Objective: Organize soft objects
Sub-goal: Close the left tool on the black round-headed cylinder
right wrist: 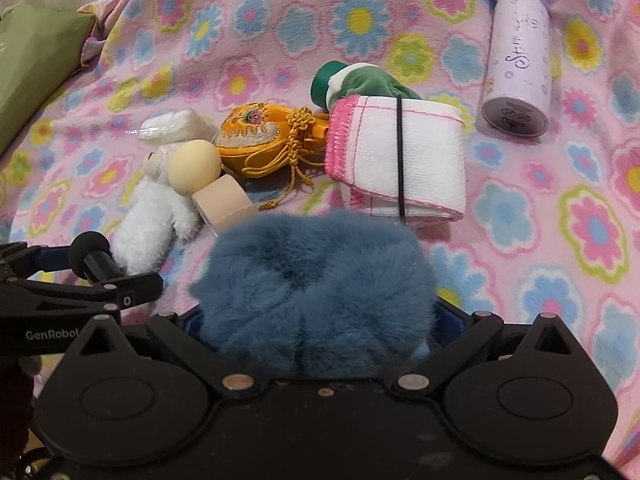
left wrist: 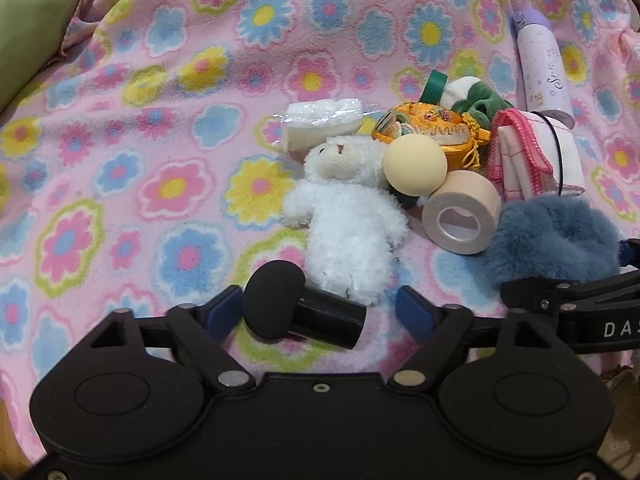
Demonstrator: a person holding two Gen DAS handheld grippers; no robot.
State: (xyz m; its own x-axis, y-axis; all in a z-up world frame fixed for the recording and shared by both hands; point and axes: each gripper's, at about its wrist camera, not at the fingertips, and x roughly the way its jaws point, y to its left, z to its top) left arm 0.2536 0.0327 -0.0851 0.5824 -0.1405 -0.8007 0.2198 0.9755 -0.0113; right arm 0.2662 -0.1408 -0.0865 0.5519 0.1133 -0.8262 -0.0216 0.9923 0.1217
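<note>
Barely started, by the look of things. No sorted group or container anywhere in sight, just one loose heap on the pink flower-print fleece blanket (left wrist: 140, 120).

Nearest in the left wrist view: left hand-held gripper (left wrist: 320, 304), released, straddling a black mushroom-headed sponge puff on a black cylinder handle (left wrist: 276, 300); one pad against the sponge head, the other clear of the handle's end.

Nearest in the right wrist view: right hand-held gripper (right wrist: 316, 316), spread wide around a fluffy blue-grey fur scrunchie (right wrist: 316, 280); pads buried in fur, so cannot tell whether squeezing or merely flanking.

Just beyond: white curly plush lamb (left wrist: 348, 216), beige tape roll (left wrist: 460, 216) and smooth cream ball (left wrist: 414, 166), all touching. Behind those: orange embroidered drawstring pouch (right wrist: 256, 140), folded white cloth with pink edging under a black band (right wrist: 400, 160), clear-wrapped white pack (left wrist: 320, 124), green-and-white velvet bundle (right wrist: 360, 80). Farthest: lilac spray can (right wrist: 516, 60), lying apart.

Still left: practically every item.

Only from the left wrist: the gap between pad and puff handle, the tape roll's hollow core. Only from the right wrist: the scrunchie's centre hole, the cloth's full face, the can's base.
</note>
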